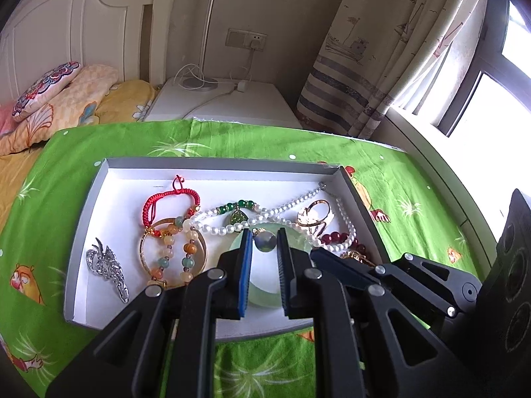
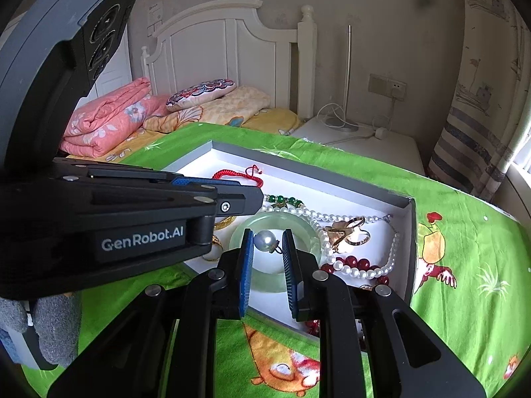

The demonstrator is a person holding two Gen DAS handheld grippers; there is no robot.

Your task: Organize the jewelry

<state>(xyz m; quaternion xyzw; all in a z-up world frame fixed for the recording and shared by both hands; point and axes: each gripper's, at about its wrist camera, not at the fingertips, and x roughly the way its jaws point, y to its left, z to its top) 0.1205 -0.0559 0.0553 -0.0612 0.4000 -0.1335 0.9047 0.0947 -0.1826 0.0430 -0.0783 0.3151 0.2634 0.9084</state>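
Both pairs of jaws stand narrowly parted, each pinching a pearl earring: the left gripper (image 1: 264,238) holds a dark grey one (image 1: 265,242), the right gripper (image 2: 267,240) a silvery one (image 2: 265,240). Both hang over the white tray (image 1: 79,232) on the green cloth (image 1: 415,179). Beneath lie a pale jade bangle (image 1: 265,293), a pearl necklace (image 1: 225,229), a red cord bracelet (image 1: 172,195) and a silver brooch (image 1: 109,265). In the right wrist view, the left gripper's body covers the tray's left part.

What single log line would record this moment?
left tool: shut on dark pearl | right tool: shut on silver pearl | both above jewelry tray
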